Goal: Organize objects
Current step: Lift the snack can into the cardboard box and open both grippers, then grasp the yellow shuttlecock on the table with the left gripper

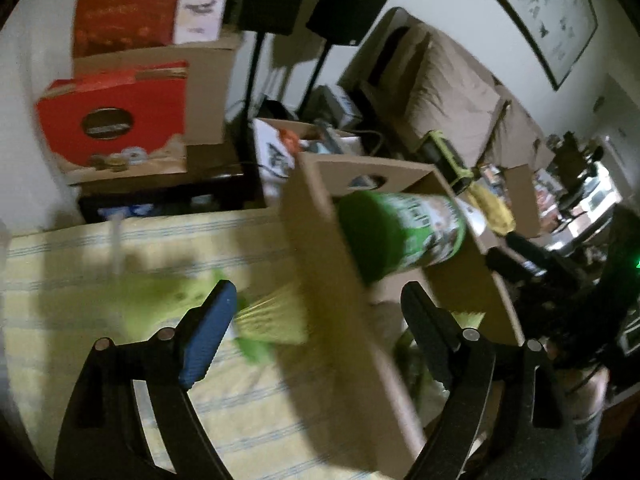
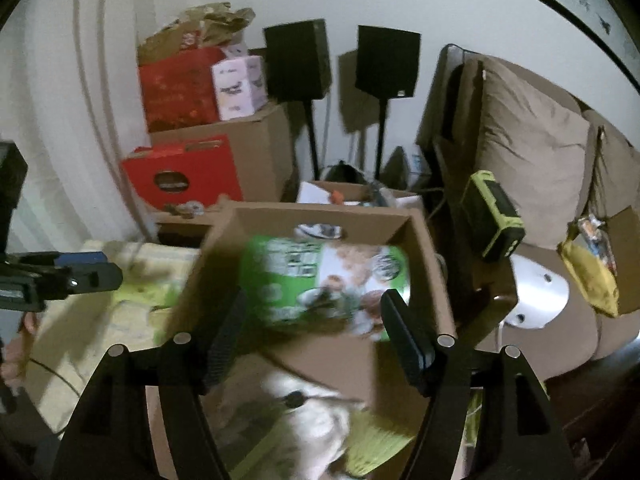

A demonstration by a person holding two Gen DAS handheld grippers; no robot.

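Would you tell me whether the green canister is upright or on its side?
On its side: the green canister lies across the cardboard box, its green end facing the left camera.

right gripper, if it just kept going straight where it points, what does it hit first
Most likely the green canister lying in the cardboard box: it sits between and just beyond the open right gripper. Blur leaves depth uncertain; the box's near wall may come first.

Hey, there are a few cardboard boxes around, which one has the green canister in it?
The open brown box directly ahead of both grippers, with a hand hole in its far wall; the green canister lies inside. The others sit farther back.
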